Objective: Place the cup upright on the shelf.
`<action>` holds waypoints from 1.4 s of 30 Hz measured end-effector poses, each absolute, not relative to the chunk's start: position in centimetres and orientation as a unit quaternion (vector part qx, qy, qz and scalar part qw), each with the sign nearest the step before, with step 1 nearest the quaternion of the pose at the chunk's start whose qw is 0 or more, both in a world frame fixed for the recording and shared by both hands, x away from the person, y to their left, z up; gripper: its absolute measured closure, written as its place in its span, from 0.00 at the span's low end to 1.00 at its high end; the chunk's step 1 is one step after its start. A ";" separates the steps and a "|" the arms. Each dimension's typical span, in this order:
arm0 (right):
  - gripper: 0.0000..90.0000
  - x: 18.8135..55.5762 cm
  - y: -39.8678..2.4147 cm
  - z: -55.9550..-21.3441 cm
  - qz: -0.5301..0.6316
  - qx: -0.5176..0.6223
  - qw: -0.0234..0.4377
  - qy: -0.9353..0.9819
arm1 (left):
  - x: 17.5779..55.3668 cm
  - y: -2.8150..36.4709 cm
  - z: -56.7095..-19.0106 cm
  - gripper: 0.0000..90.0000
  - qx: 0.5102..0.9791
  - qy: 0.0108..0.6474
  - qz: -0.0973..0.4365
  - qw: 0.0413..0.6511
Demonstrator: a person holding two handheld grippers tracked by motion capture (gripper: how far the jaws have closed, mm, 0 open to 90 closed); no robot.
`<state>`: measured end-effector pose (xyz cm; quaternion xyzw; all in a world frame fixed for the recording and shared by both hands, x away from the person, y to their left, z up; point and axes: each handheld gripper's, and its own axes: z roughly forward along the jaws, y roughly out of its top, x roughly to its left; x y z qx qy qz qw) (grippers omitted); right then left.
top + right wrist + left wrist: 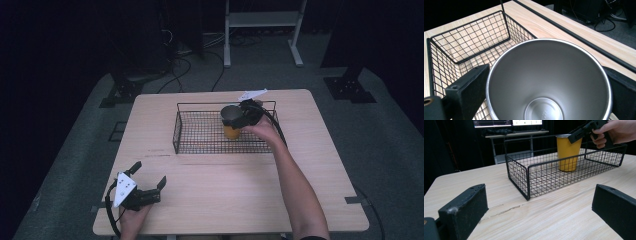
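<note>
High view: right gripper (243,116) at the yellow metal tumbler (231,122), upright in the black wire basket (200,145), right half.

Left gripper view: left gripper (537,210) released, idle near table's front-left corner.

Right gripper view: jaws flank the tumbler's rim; grasp unclear. Judgement: keep it vertical, clear the basket wall.

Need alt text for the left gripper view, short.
A yellow cup stands upright in a black wire basket on a light wooden table, with the right tongs, held by a hand, at its rim. The left tongs sit open in the foreground over bare tabletop, holding nothing.
</note>
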<state>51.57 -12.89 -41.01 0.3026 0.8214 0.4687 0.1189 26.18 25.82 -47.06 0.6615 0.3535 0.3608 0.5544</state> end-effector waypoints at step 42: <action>0.01 49.8 -15.1 -38.0 0.512 0.291 0.119 0.799 | 26.2 25.6 -47.1 0.00 0.664 0.355 0.365 0.548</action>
